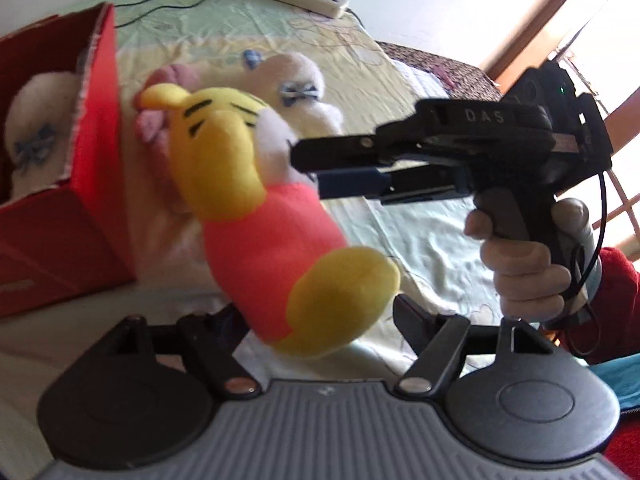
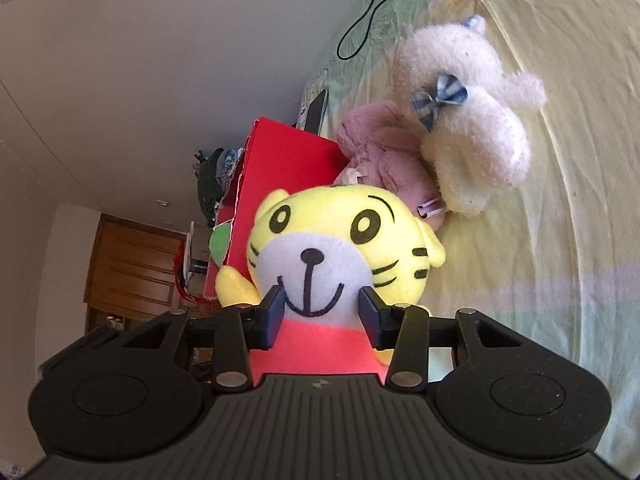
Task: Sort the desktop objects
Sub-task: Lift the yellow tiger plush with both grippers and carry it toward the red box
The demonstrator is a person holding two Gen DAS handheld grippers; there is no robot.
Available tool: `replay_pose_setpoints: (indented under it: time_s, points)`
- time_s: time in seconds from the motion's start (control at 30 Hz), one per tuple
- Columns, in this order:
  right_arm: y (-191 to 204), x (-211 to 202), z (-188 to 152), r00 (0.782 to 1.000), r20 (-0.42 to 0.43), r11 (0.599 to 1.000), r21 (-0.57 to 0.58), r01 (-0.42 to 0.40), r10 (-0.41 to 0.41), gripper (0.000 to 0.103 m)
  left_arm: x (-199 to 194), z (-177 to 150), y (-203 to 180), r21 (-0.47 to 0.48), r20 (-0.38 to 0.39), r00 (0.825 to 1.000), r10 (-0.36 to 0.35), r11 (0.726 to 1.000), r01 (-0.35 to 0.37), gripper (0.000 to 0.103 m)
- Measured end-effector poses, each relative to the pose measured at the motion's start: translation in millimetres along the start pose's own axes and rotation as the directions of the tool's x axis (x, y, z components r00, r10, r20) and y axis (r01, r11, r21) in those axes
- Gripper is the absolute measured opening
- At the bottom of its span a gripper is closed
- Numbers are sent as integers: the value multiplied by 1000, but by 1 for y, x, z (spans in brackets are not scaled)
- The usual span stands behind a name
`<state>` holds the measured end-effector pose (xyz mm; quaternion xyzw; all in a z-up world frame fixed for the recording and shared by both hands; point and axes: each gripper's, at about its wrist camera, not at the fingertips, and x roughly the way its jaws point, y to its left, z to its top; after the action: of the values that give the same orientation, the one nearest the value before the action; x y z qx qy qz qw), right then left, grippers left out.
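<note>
A yellow tiger plush toy in a coral-red shirt (image 1: 256, 216) hangs in the air beside an open red cardboard box (image 1: 76, 208), over a pale yellow-green bedsheet (image 2: 560, 240). The right gripper (image 1: 306, 170) has its jaws clenched on the toy's white muzzle, while the left gripper (image 1: 316, 320) has its jaws released, standing apart either side of the toy's lower body. A fluffy white plush bear with a blue checked bow (image 2: 472, 120) and a pink plush toy (image 2: 384, 156) lie touching on the sheet just beyond the box.
</note>
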<state>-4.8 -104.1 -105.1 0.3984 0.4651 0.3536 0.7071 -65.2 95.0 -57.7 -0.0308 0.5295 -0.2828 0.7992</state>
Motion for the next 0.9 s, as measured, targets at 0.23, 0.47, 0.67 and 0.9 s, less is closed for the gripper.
replay_pose_setpoints:
  time_s: [0.23,0.47,0.67,0.9]
  points:
    - [3,-6,-9,994,16,991,-88,105,-104,54,20,-13,-2,23,-50,996,74,997,-73,73]
    - [-4,-9,-22,986,25,980,-112,164,-162,63,-8,-2,6,-19,50,993,109,994,-108,89]
    - [-10,-25,-18,986,78,987,-57,151,-147,64,-17,2,-14,25,73,983,168,985,-171,75]
    - [-31,-25,-13,989,55,990,-6,138,-138,67,-46,0,-24,-5,132,989,67,998,-67,74]
